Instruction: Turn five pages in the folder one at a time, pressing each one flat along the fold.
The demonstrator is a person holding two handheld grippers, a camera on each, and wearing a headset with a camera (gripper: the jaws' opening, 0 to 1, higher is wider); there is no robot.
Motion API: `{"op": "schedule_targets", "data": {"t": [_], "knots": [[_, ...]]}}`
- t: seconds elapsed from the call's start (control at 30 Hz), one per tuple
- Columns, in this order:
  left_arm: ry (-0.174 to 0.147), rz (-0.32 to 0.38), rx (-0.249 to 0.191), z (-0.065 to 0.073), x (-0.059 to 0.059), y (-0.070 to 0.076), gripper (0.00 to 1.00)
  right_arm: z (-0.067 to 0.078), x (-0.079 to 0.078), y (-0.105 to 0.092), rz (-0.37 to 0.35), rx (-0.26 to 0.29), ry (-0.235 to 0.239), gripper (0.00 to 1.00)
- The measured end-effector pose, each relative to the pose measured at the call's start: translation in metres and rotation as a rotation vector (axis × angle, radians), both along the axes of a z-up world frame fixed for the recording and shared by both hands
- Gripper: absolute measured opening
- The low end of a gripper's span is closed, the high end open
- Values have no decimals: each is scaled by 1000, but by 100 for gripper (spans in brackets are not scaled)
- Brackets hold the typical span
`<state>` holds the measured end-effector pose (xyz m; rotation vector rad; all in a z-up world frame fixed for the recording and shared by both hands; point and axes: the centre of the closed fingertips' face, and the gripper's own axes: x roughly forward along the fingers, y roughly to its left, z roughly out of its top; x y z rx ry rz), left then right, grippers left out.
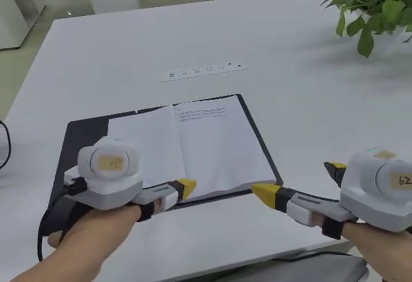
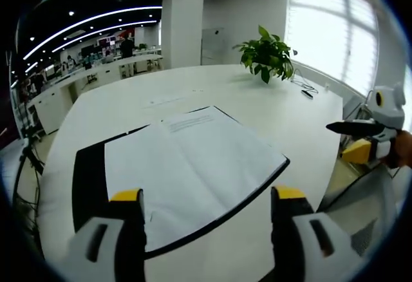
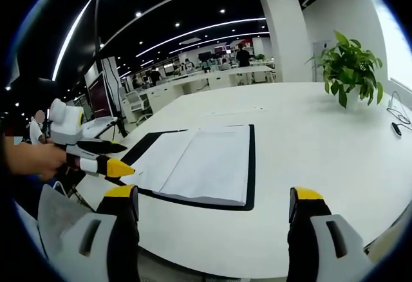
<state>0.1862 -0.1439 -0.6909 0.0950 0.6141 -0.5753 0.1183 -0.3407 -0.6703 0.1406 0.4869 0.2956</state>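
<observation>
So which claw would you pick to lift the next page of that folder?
Probably the right claw. It is open, just off the lower right corner of the folder, beside the free edge of the right page. The left claw, also open, hovers at the near edge by the left page.

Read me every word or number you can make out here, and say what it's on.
"62", cut by the picture's edge: label on the right gripper.
Two characters, too blurred to read: sticker on the left gripper.
Printed lines atop the folder's right page: too small to read.
Markings on the strip in the table: too small to read.
</observation>
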Motion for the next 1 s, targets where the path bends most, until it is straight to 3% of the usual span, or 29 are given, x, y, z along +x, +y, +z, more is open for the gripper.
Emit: {"op": "schedule_targets", "data": {"t": [0.27,0.63,1.0], "knots": [[1,-39,-9,-7,5,-30,78,1,0,-1,14,9,-4,96],[17,-123,-21,-37,15,-90,73,-2,-1,0,28,27,-6,94],[30,-121,-39,-67,31,-124,68,-10,1,2,36,41,9,92]]}}
